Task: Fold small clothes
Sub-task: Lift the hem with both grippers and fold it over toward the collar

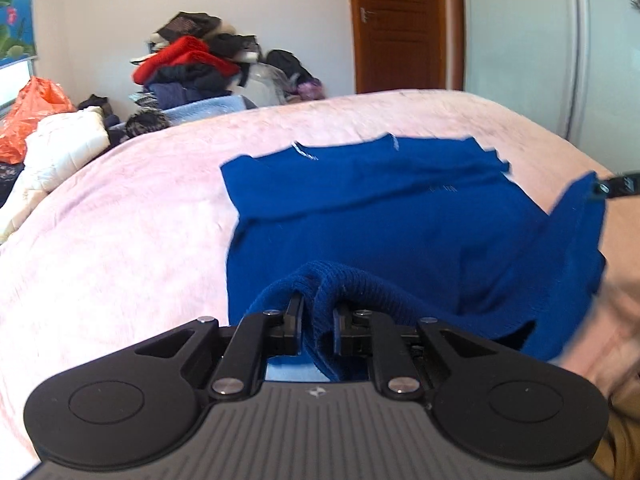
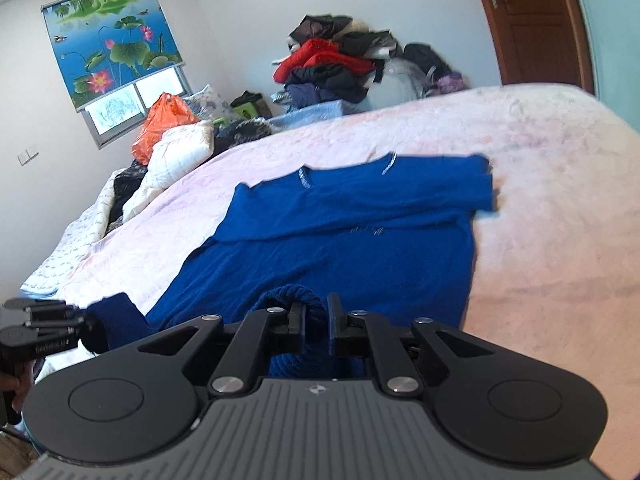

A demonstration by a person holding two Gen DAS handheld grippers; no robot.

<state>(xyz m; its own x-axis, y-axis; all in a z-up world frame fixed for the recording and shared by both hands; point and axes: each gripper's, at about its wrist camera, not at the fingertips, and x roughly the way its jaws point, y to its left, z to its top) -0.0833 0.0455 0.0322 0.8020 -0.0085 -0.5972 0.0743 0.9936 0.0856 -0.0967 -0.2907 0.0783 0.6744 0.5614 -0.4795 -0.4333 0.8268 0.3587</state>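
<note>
A big bed with a soft pink blanket point(image 2: 540, 184) fills most of the room. Behind it, against the white wall, sits a tall pile of clothes point(image 2: 340, 68), with a red one point(image 1: 180, 58) near the top. Further along are an orange plastic bag point(image 2: 164, 124) and a puffy white quilt point(image 2: 176, 156), touching each other. A window blind point(image 2: 112, 40) on the wall shows green lotus leaves and pink flowers on blue water. There is a brown wooden door point(image 1: 396, 24) with a silver handle. Beside the door stands a white wardrobe point(image 1: 552, 48).
</note>
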